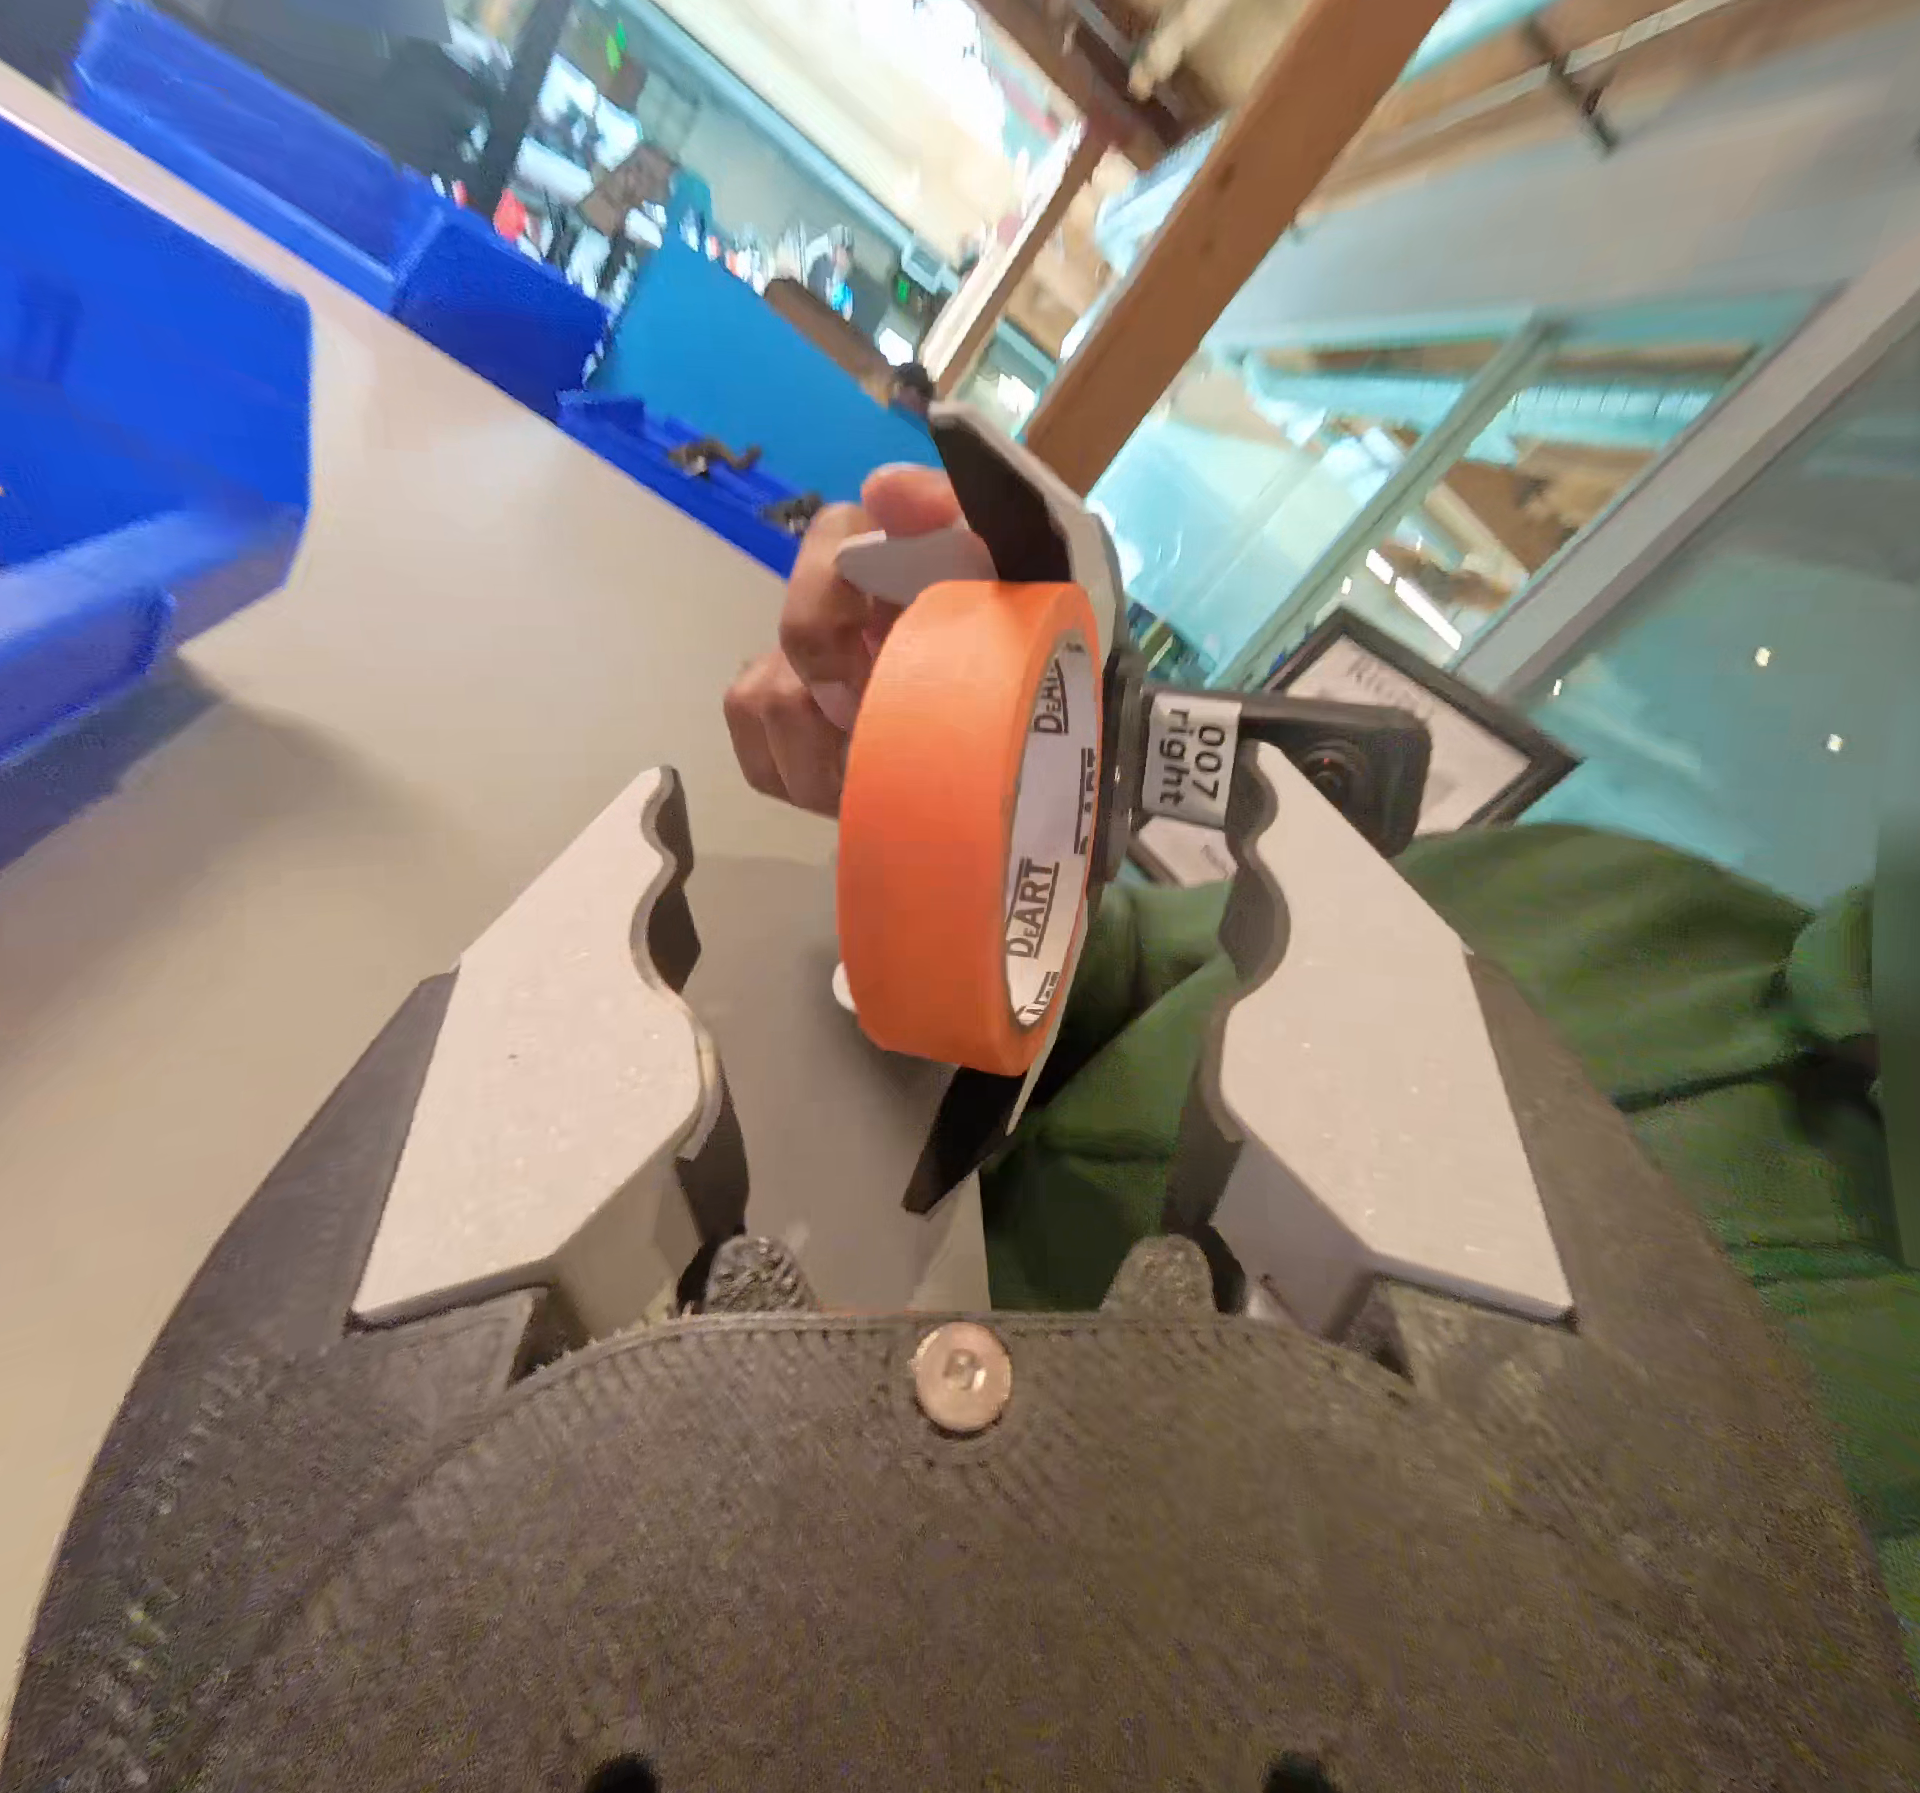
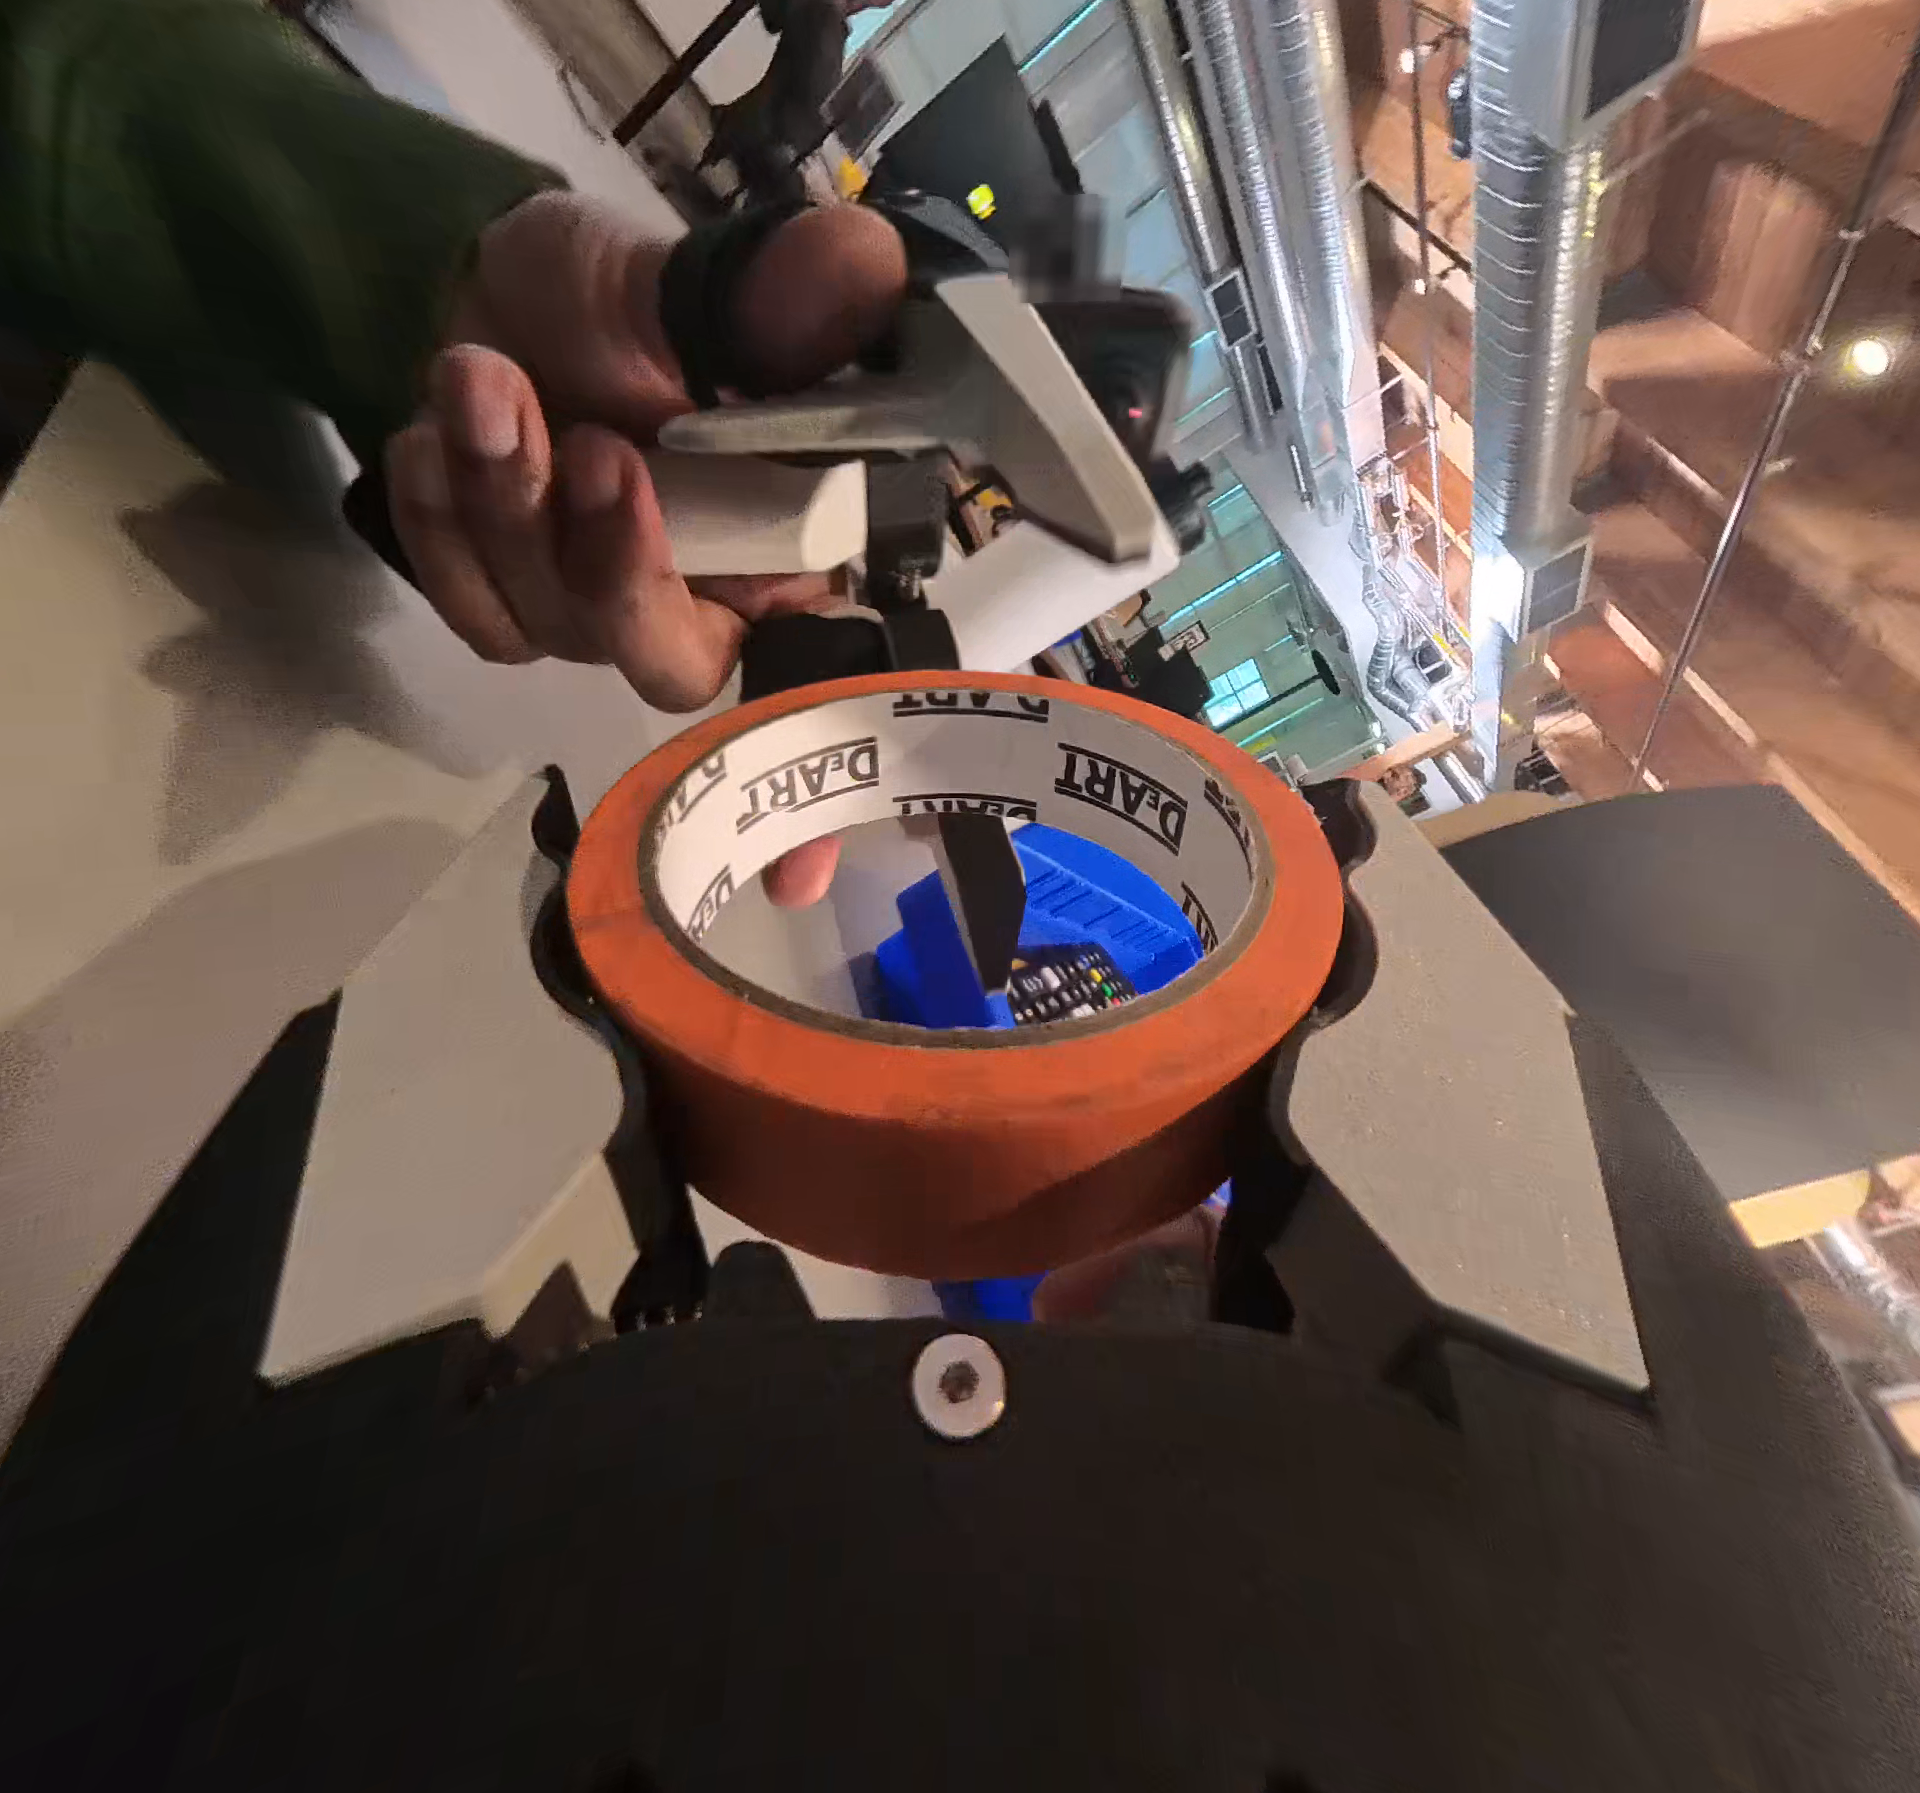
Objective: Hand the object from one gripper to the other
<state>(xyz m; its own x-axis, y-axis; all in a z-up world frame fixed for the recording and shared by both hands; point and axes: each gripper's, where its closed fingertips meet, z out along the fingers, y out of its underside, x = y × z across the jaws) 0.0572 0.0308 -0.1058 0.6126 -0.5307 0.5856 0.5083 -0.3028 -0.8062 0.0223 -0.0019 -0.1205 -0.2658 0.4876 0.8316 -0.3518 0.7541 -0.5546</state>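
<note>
An orange tape roll (image 2: pixel 935 1120) with a white printed core sits between the fingers of my right gripper (image 2: pixel 951 808), which is shut on its outer rim. In the left wrist view the tape roll (image 1: pixel 935 808) stands on edge, held by the right gripper's dark fingers (image 1: pixel 1013 517) from above and below. My left gripper (image 1: pixel 966 798) is open, its grey fingers wide apart on either side of the roll, not touching it. In the right wrist view a hand holds the left gripper, whose grey finger (image 2: pixel 1039 434) is just beyond the roll.
Blue bins (image 1: pixel 145 393) stand on the pale table (image 1: pixel 416 652) to the left and farther back (image 1: pixel 499 289). A green sleeve (image 1: pixel 1558 1016) and a framed sheet (image 1: pixel 1455 756) lie to the right. A blue bin (image 2: pixel 1091 912) shows through the roll's hole. My two grippers' fingertips are within a few centimetres of each other.
</note>
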